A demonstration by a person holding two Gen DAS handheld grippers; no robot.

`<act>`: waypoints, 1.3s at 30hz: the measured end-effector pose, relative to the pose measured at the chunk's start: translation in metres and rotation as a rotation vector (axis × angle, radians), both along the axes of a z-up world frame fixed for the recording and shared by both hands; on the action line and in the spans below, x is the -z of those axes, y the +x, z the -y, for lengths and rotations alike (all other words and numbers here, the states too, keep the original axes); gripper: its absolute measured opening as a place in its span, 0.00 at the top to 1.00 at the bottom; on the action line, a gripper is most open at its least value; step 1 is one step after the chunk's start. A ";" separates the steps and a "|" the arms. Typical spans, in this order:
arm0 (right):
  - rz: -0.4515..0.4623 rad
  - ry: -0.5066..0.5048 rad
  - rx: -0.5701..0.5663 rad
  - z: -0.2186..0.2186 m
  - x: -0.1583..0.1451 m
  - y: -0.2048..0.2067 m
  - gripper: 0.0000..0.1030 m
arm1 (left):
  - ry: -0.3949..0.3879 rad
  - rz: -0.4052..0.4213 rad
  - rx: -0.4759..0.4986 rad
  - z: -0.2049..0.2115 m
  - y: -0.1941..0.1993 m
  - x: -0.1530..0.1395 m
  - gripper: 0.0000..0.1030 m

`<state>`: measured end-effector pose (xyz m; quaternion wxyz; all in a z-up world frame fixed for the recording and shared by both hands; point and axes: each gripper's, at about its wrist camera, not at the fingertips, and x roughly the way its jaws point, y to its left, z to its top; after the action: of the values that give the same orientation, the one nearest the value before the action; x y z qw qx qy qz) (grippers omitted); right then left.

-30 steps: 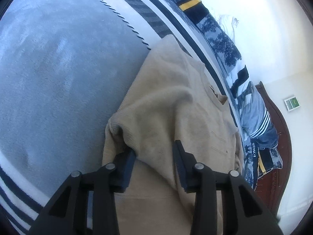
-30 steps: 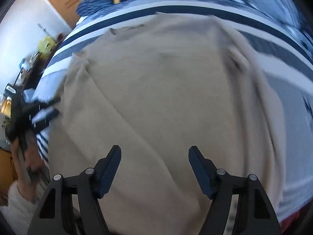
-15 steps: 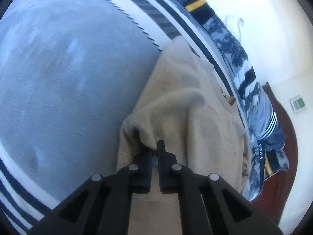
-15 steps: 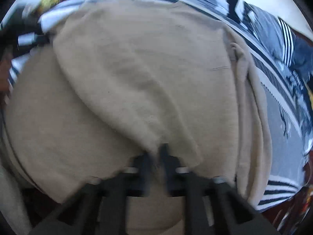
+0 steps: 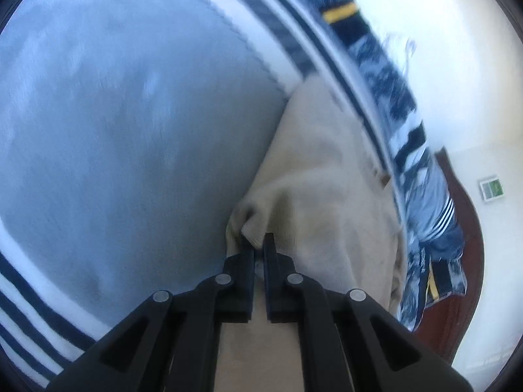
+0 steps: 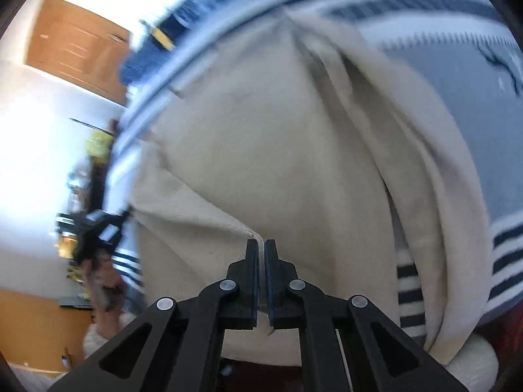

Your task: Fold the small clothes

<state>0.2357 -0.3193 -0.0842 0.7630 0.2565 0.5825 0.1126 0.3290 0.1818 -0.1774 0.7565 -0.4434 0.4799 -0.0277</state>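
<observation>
The beige sweater (image 5: 327, 176) lies spread on a grey blanket with navy stripes (image 5: 114, 114). The left gripper (image 5: 260, 245) is clenched on its bunched hem, and the right gripper (image 6: 260, 245) pinches another edge of the same sweater (image 6: 278, 150)

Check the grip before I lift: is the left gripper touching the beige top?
Touching. The left wrist view shows the left gripper shut on a fold of the beige top.
</observation>
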 end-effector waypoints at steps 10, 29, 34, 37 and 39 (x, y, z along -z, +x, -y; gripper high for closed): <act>0.005 -0.004 0.015 0.012 0.019 -0.008 0.51 | 0.096 0.048 0.208 0.078 -0.042 -0.040 0.77; 0.101 0.216 -0.018 0.012 0.057 -0.020 0.94 | 0.107 -0.059 0.365 0.275 -0.095 -0.028 0.96; 0.175 0.304 -0.080 0.012 0.027 -0.035 0.95 | 0.099 0.000 0.389 0.247 -0.135 -0.057 0.95; 0.114 0.272 -0.157 -0.008 0.040 -0.039 0.95 | 0.167 -0.078 0.435 0.254 -0.136 -0.033 0.95; 0.046 0.217 -0.171 -0.020 0.054 -0.036 0.95 | 0.180 -0.090 0.423 0.255 -0.139 -0.027 0.95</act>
<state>0.1993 -0.2988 -0.1383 0.7316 0.2843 0.5689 0.2453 0.1898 -0.0728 -0.1501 0.7482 -0.2647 0.5958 -0.1229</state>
